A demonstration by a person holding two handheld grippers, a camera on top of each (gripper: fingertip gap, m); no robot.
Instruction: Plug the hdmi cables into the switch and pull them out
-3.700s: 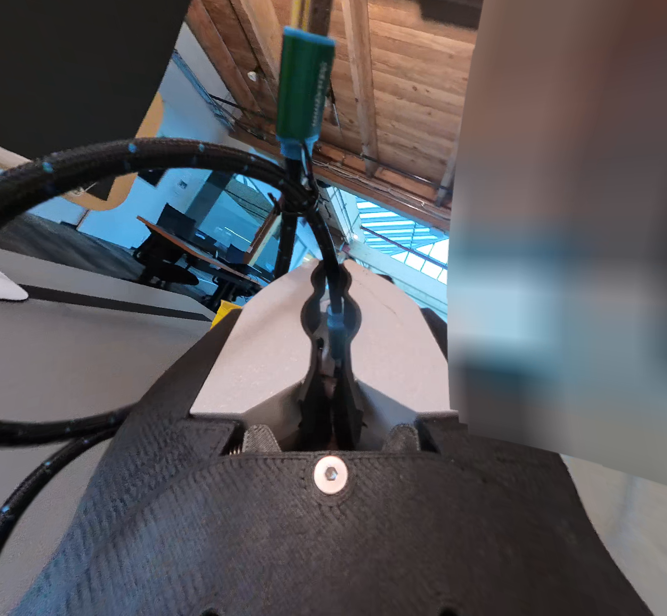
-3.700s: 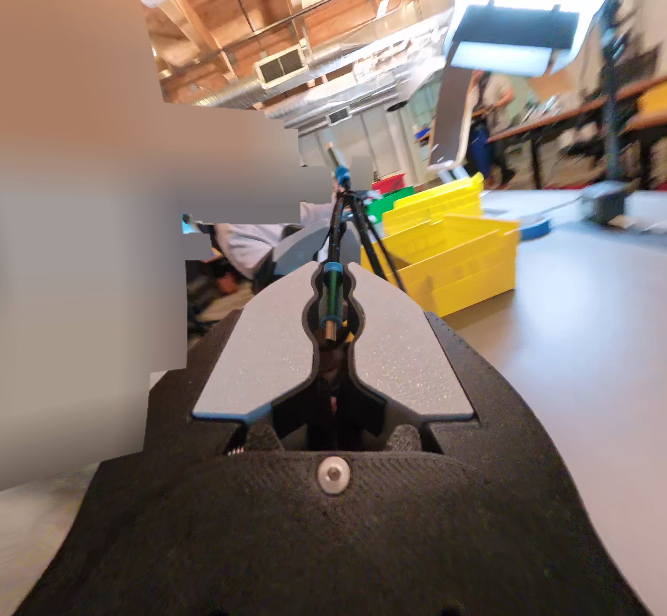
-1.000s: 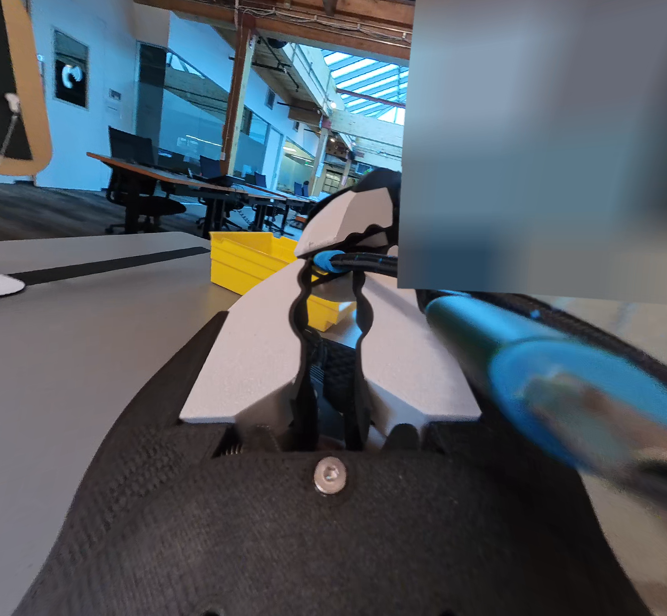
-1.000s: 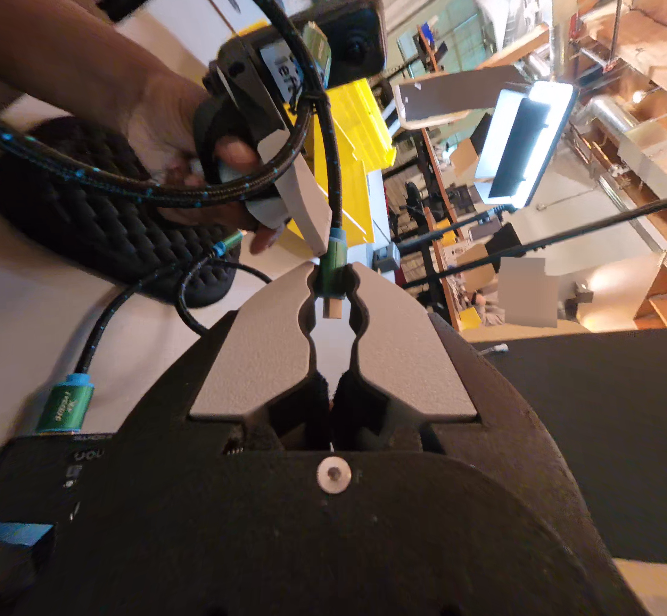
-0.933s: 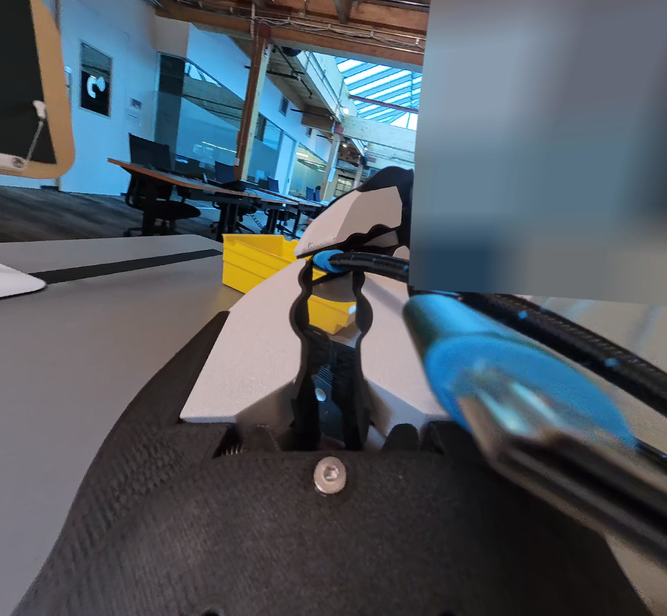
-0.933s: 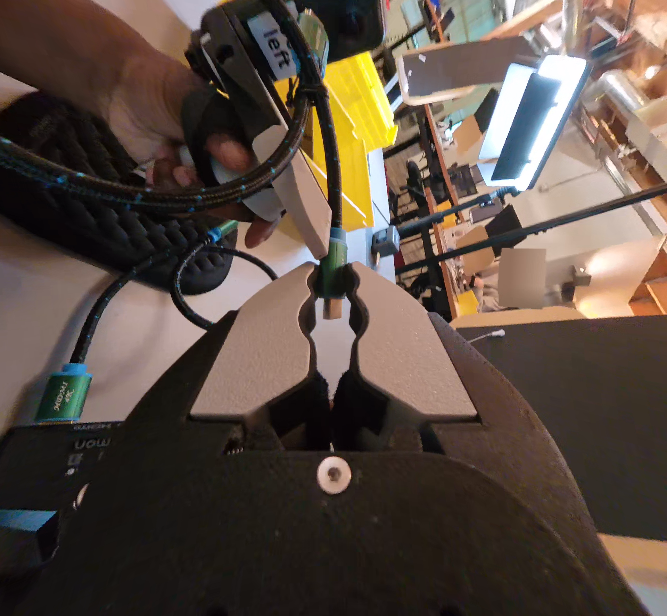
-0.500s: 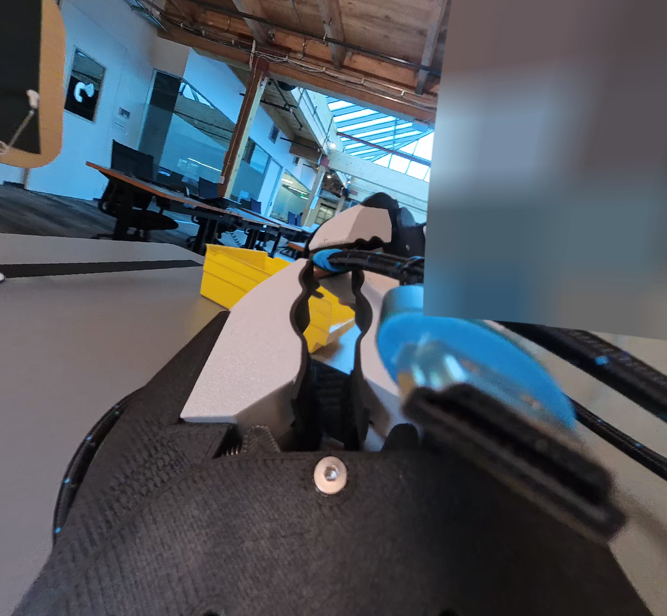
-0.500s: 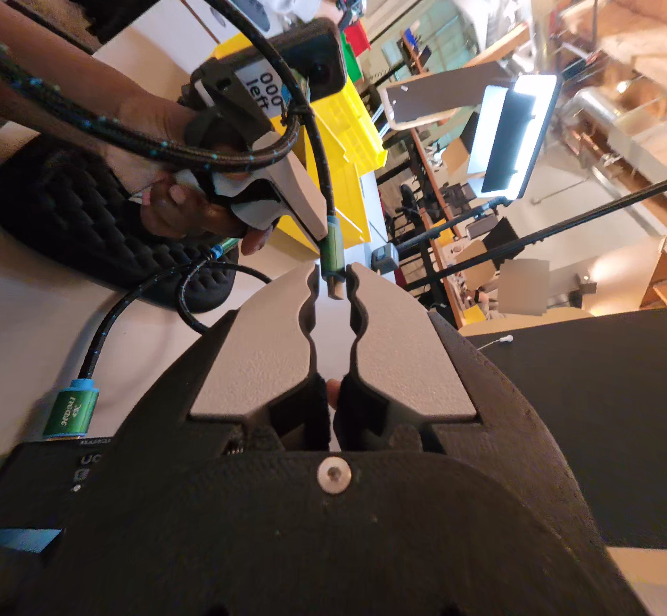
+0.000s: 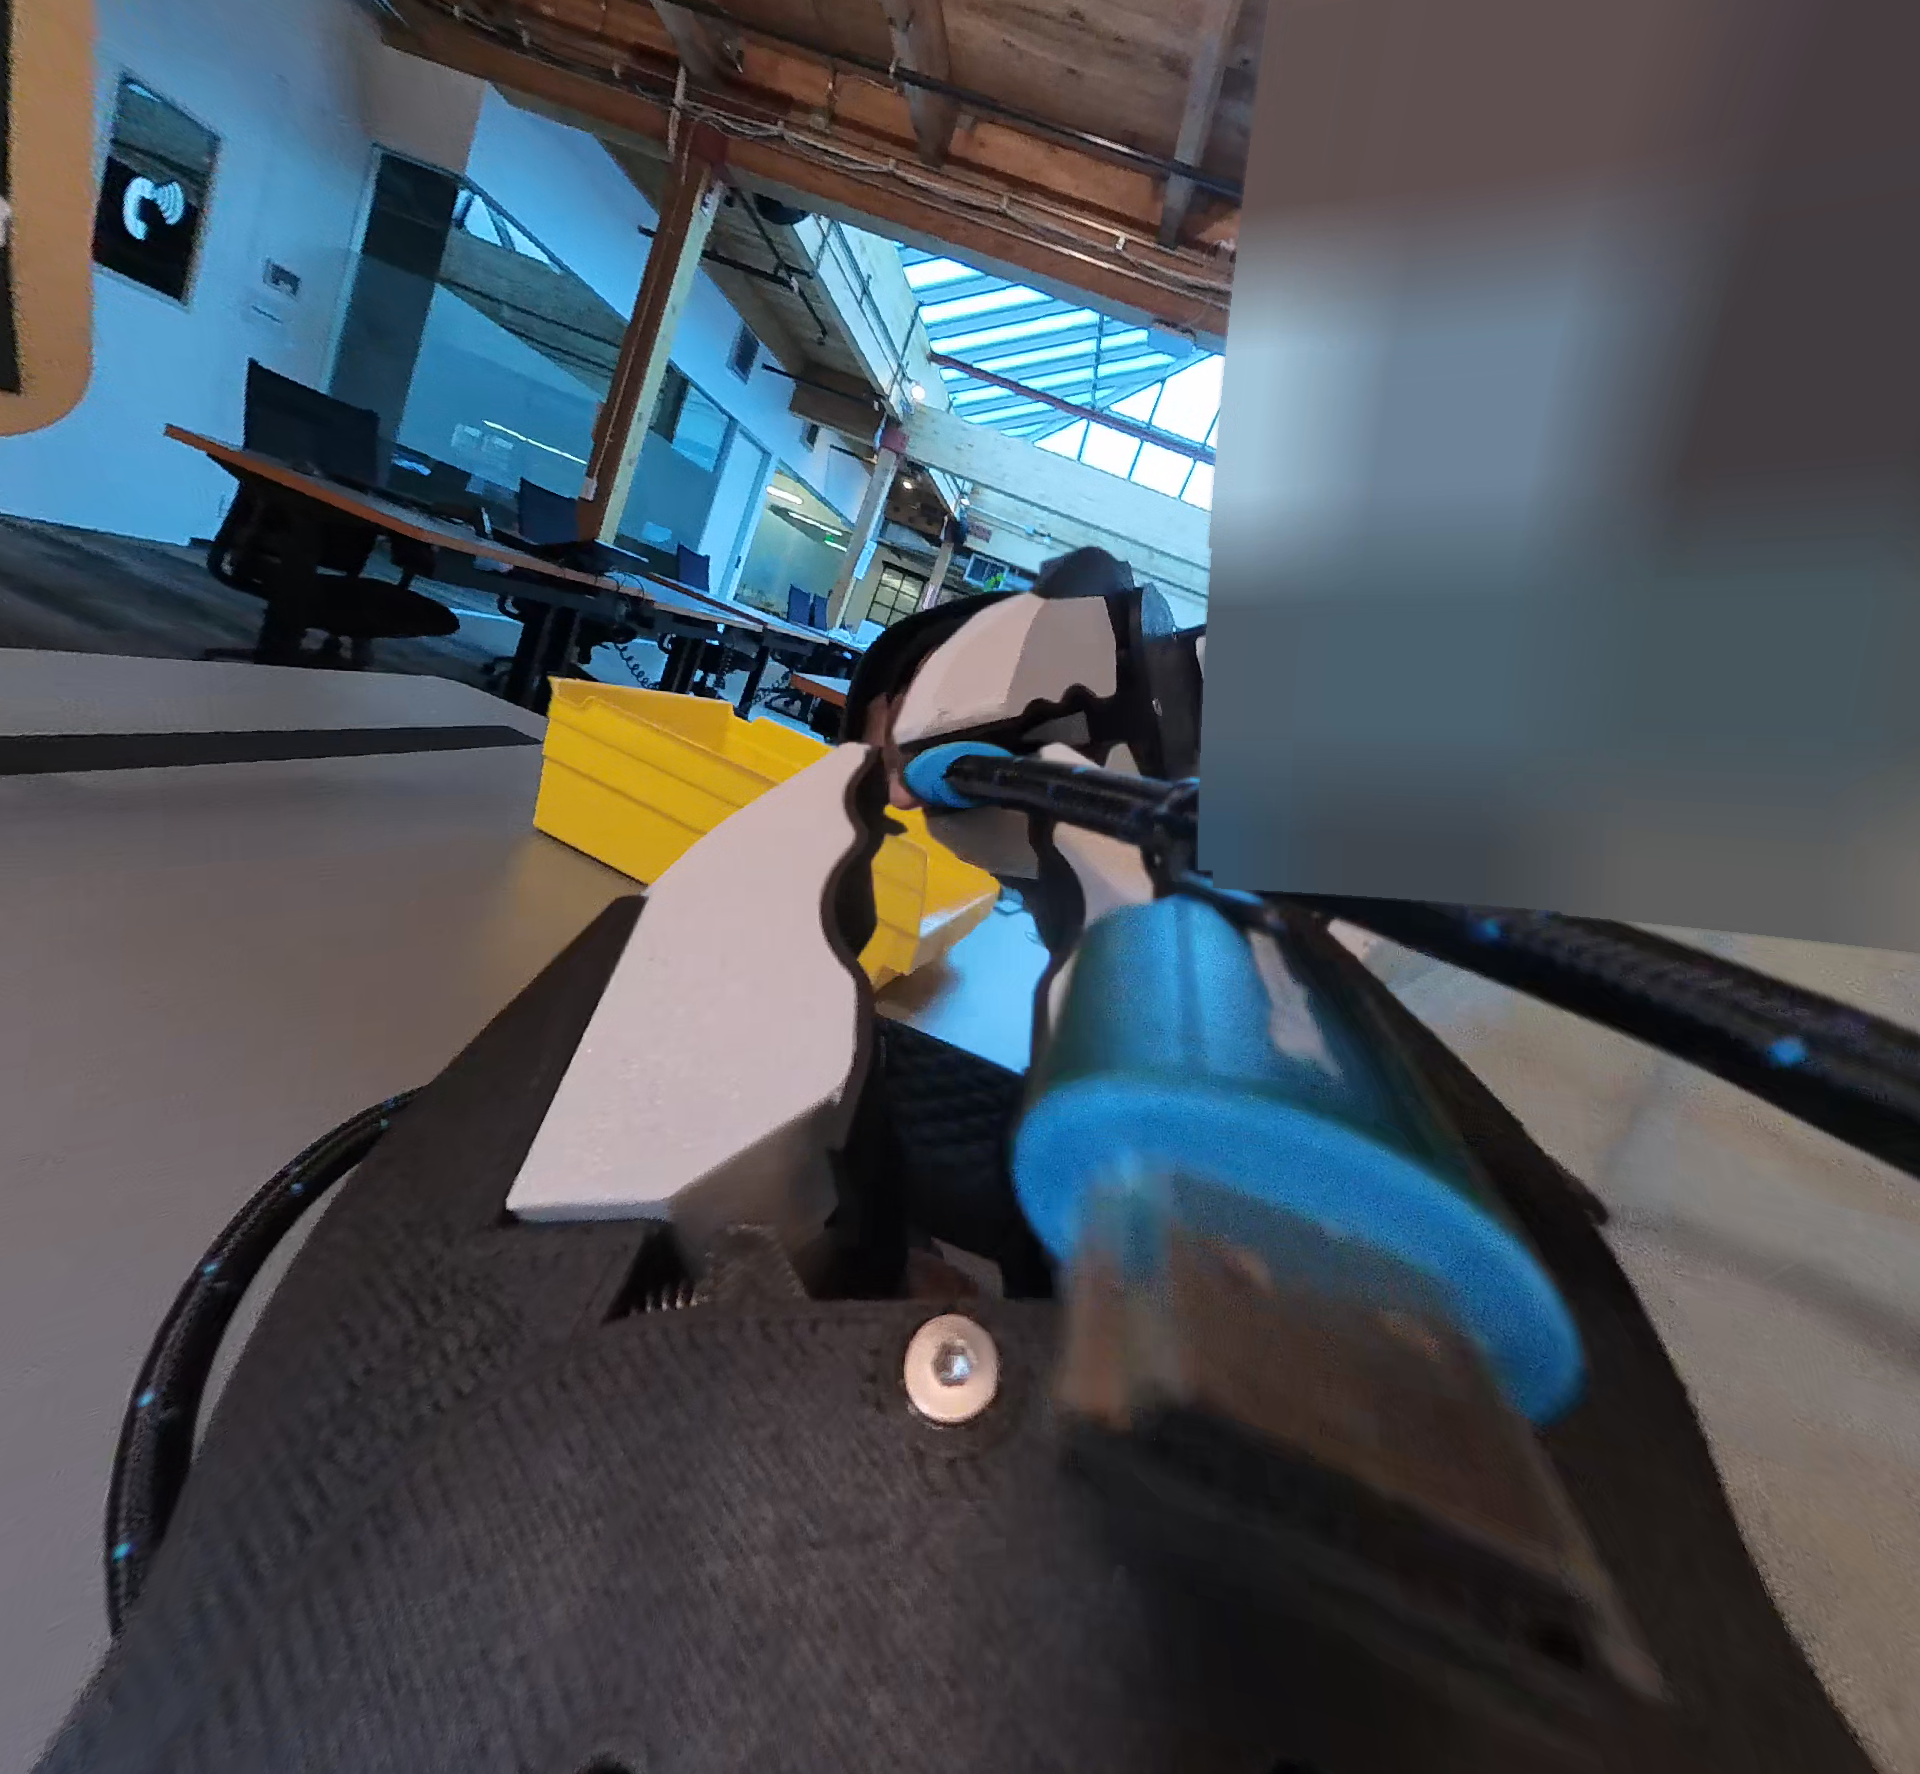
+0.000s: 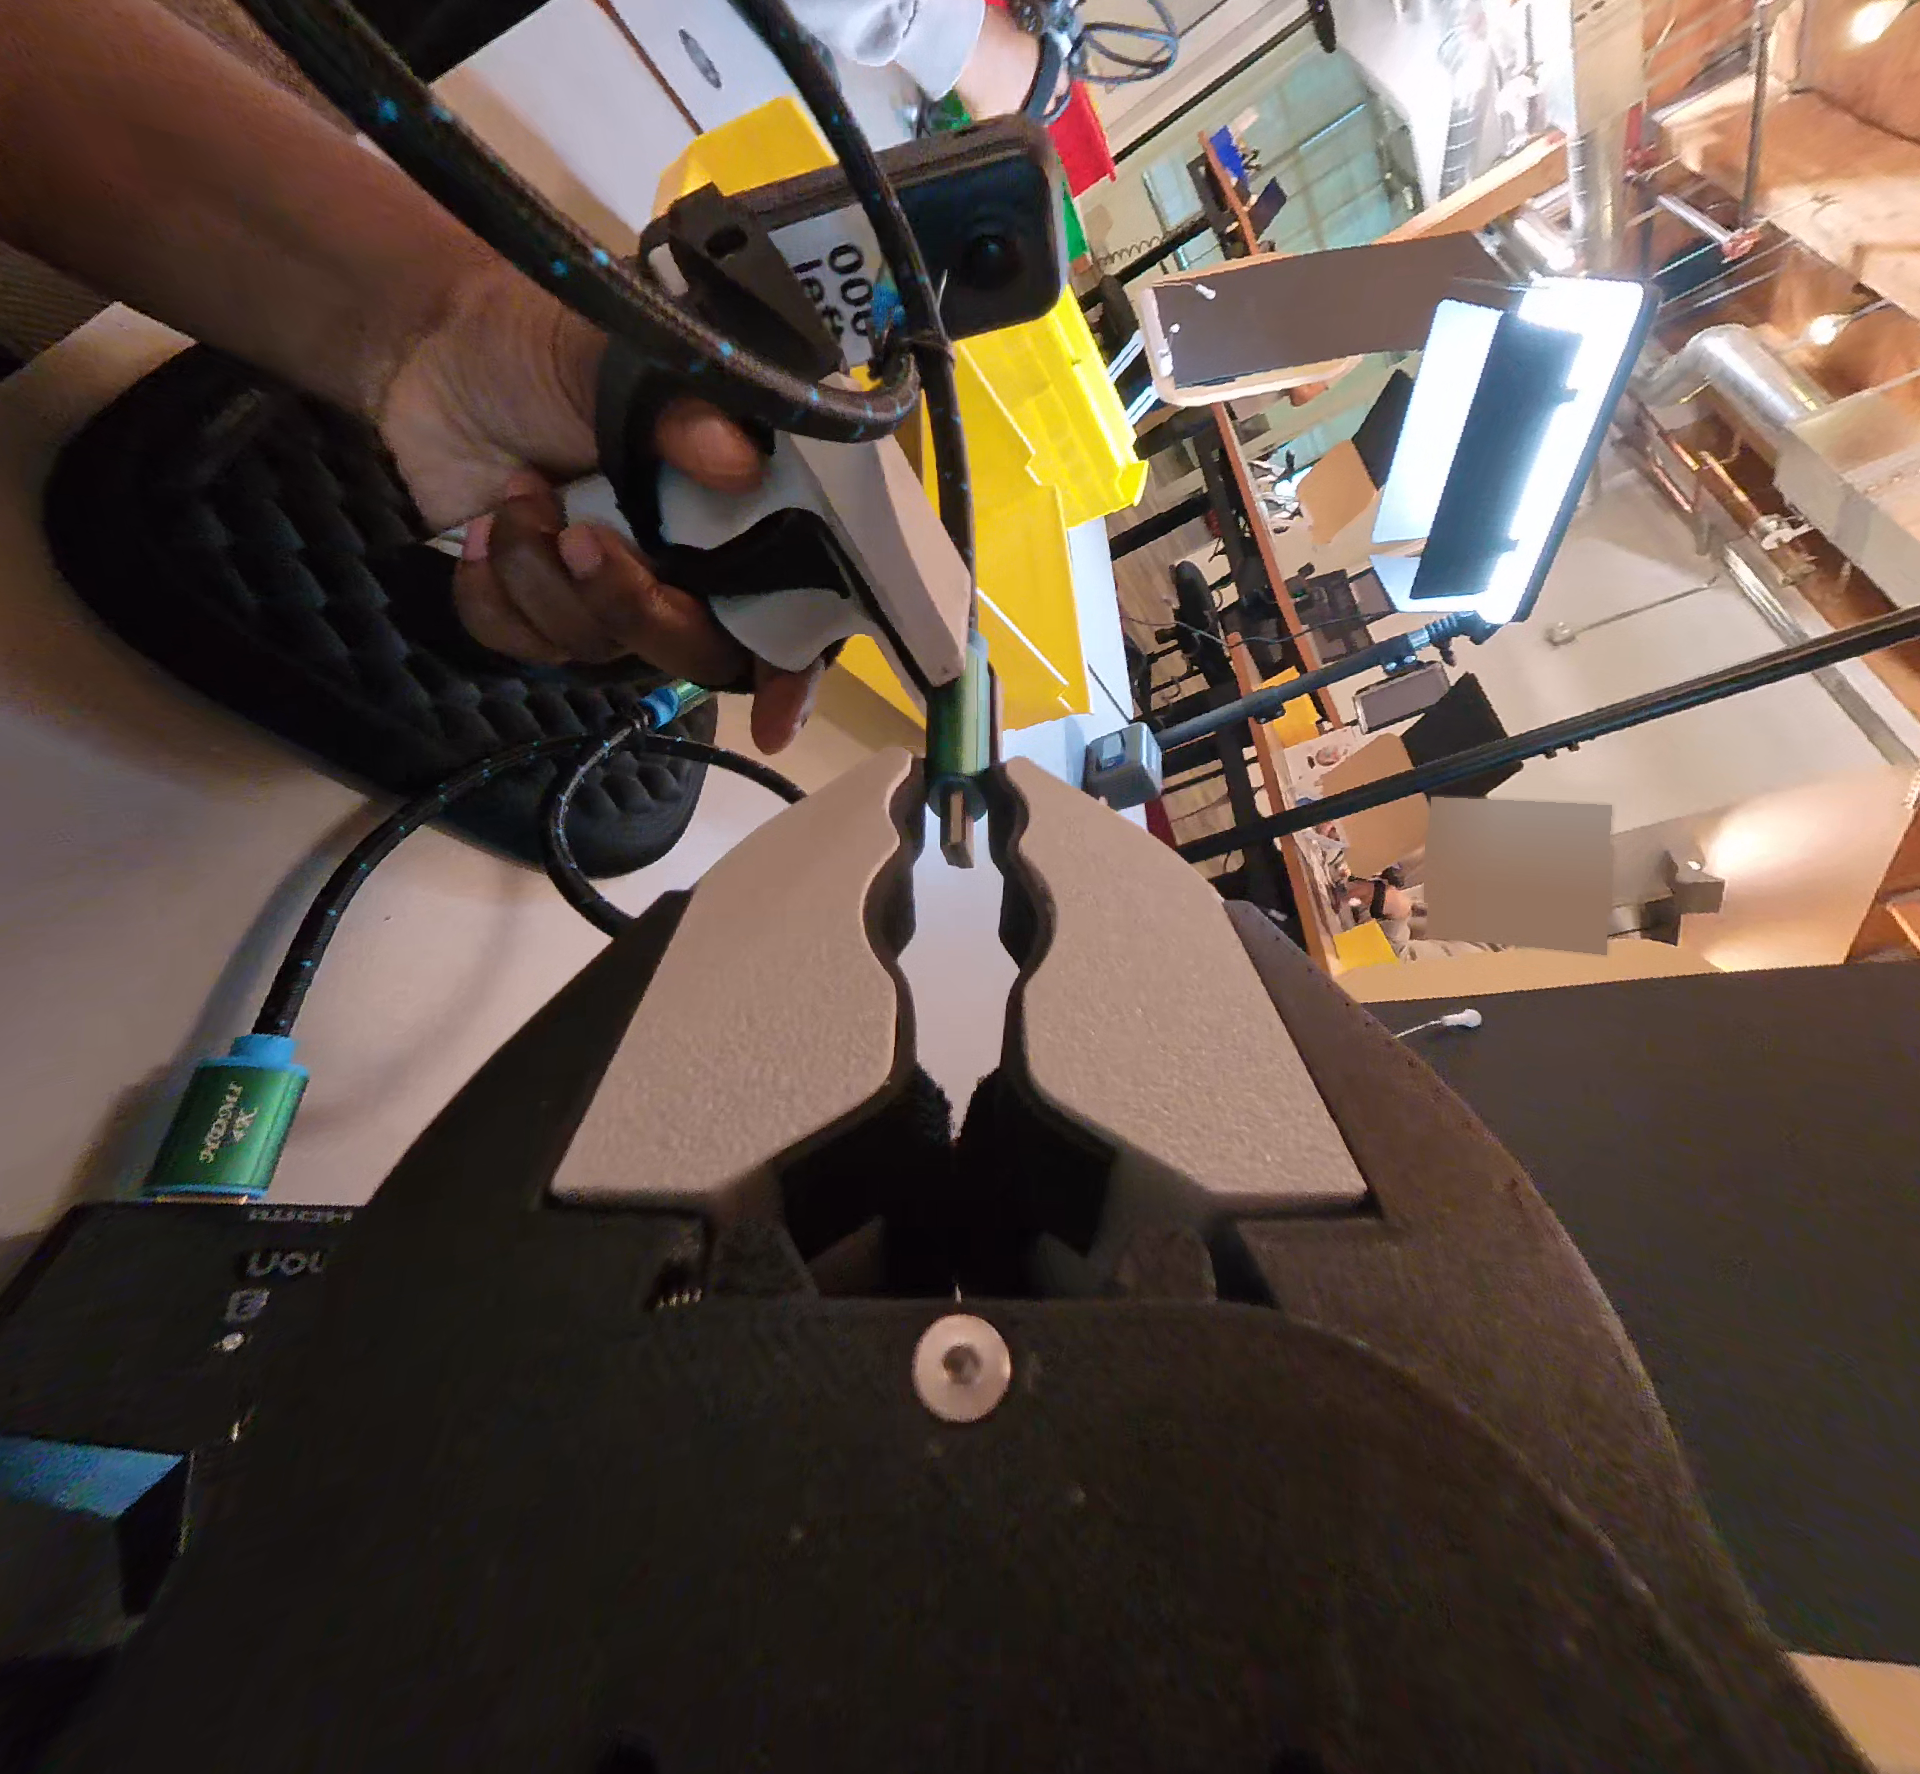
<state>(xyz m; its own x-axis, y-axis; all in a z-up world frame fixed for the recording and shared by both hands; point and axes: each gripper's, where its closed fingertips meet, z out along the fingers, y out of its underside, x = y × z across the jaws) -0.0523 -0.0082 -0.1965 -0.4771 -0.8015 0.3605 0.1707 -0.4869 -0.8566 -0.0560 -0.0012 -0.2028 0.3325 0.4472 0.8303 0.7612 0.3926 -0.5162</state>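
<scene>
In the right wrist view my right gripper [image 10: 958, 774] is open. The metal tip of a green HDMI plug [image 10: 956, 737] hangs between its fingertips with a gap on each side. The plug's black braided cable [image 10: 623, 301] loops over my left gripper [image 10: 940, 659], held in a hand just beyond. A second green plug [image 10: 223, 1137] sits in the black switch [image 10: 125, 1309] at the lower left. In the left wrist view my left gripper [image 9: 951, 779] is open and empty. A blurred green and blue plug [image 9: 1247, 1153] dangles close to the camera, over the right finger.
Yellow bins [image 10: 1029, 498] stand behind the left gripper and also show in the left wrist view [image 9: 665, 779]. A black ridged pad [image 10: 260, 602] lies under the hand. A black mat [image 10: 1662, 1309] covers the table at the right. A light panel [image 10: 1496, 457] stands farther off. Left and right tips are no more than a few centimetres apart. My right tips are roughly 15 cm from the black switch [image 10: 125, 1309].
My right gripper was shut on the green plug a second ago; the plug has since slid outward, so only its tip is between the fingertips. The loose plug swung across the left view.
</scene>
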